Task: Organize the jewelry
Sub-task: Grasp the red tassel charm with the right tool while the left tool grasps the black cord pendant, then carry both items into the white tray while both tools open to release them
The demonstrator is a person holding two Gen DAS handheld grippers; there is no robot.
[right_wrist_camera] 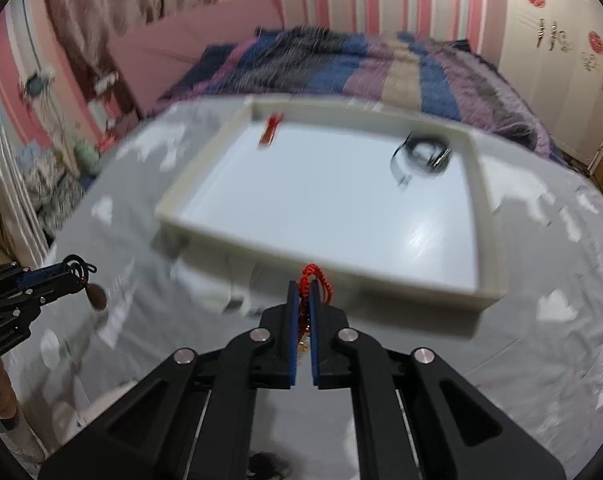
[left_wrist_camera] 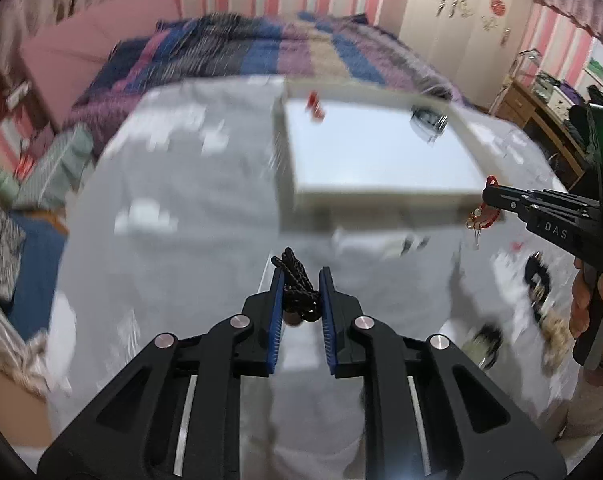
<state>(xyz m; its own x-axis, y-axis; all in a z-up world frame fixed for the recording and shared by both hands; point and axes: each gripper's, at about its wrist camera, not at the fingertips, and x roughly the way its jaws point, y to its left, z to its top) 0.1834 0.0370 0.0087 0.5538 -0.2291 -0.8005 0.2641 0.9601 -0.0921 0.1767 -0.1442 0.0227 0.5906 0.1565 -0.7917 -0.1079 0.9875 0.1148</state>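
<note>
My left gripper (left_wrist_camera: 301,274) is shut on a black braided cord (left_wrist_camera: 297,292), which bunches between the blue pads above the grey cloth. In the right wrist view the left gripper (right_wrist_camera: 67,270) comes in from the left edge, with a brown pendant (right_wrist_camera: 97,296) dangling from the cord. My right gripper (right_wrist_camera: 303,288) is shut on a red cord bracelet (right_wrist_camera: 313,278), just before the near wall of the white tray (right_wrist_camera: 489,216). The left wrist view shows the right gripper (left_wrist_camera: 487,192) with the red bracelet (left_wrist_camera: 481,216) hanging below it. Inside the tray lie a red piece (right_wrist_camera: 269,130) and a dark ring-shaped piece (right_wrist_camera: 421,154).
A grey cloth (left_wrist_camera: 181,260) covers the work surface. More jewelry, black pieces (left_wrist_camera: 537,284) and a pale one (left_wrist_camera: 557,328), lies at the right near a person's hand (left_wrist_camera: 585,300). A bed with a striped blanket (right_wrist_camera: 341,64) stands behind the tray. The pictures are motion-blurred.
</note>
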